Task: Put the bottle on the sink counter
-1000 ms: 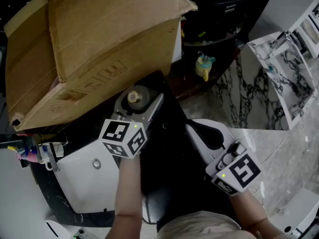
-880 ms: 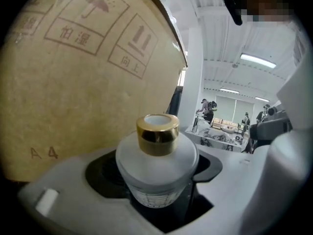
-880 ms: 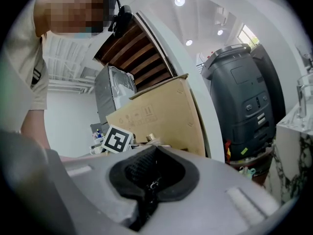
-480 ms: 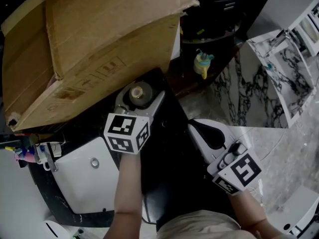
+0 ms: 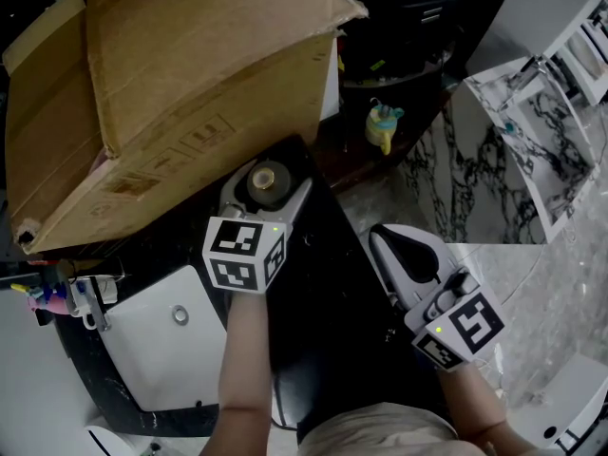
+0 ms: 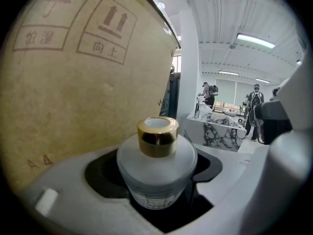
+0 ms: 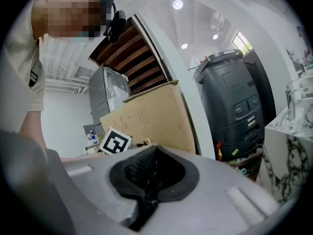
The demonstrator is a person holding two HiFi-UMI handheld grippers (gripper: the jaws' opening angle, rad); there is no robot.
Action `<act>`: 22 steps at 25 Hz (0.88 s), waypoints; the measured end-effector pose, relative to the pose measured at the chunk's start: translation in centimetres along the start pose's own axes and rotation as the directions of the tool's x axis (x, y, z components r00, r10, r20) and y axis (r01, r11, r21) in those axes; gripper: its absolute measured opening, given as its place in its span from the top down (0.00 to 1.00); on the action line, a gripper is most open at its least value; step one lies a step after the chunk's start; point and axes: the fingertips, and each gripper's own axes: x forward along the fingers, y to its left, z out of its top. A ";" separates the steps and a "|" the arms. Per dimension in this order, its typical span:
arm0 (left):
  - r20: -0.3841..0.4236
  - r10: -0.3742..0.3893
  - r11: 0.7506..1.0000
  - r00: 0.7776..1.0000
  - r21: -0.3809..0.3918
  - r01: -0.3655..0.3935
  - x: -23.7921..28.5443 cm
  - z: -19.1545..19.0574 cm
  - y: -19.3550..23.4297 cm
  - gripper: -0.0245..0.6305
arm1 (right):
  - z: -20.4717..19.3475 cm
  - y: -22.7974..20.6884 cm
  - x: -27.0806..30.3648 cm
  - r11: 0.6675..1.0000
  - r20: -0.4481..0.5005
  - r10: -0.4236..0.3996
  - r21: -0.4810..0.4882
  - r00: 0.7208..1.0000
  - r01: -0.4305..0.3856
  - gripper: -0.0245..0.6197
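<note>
Bottle (image 6: 156, 163) gripped by left gripper (image 5: 265, 186)
The gold-capped bottle is clamped between widely parted jaws, over the black counter (image 5: 328, 288), beside the box (image 5: 171, 93). The right gripper (image 5: 403, 243) is seen closed, with nothing held.

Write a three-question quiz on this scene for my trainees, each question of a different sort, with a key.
1. True or false: the left gripper holds the bottle.
2. The bottle's cap is: A gold, B red, C blue?
3. Fill in: the right gripper has its jaws ____ and holds nothing.
Key: 1 true; 2 A; 3 shut.
</note>
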 end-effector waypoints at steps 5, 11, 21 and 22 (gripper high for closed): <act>0.002 -0.018 1.000 1.000 0.003 0.018 0.0 0.0 -0.3 0.43 | 0.5 -0.4 -0.7 1.000 0.017 -0.016 0.013 1.000 0.016 0.96; 0.045 -0.043 0.999 0.998 -0.009 0.044 -0.4 0.4 -0.7 0.43 | 1.2 -0.1 -1.1 1.000 0.025 -0.017 -0.007 1.000 0.017 0.96; 0.059 0.029 0.999 0.998 -0.030 -0.027 -1.8 0.4 -0.2 0.34 | 1.7 0.9 -2.0 0.999 0.019 0.013 -0.034 1.000 -0.012 0.96; 0.064 0.037 0.999 0.997 -0.034 -0.034 -2.1 0.5 -0.2 0.33 | 1.8 1.0 -2.1 0.999 0.020 0.017 -0.036 1.000 -0.016 0.96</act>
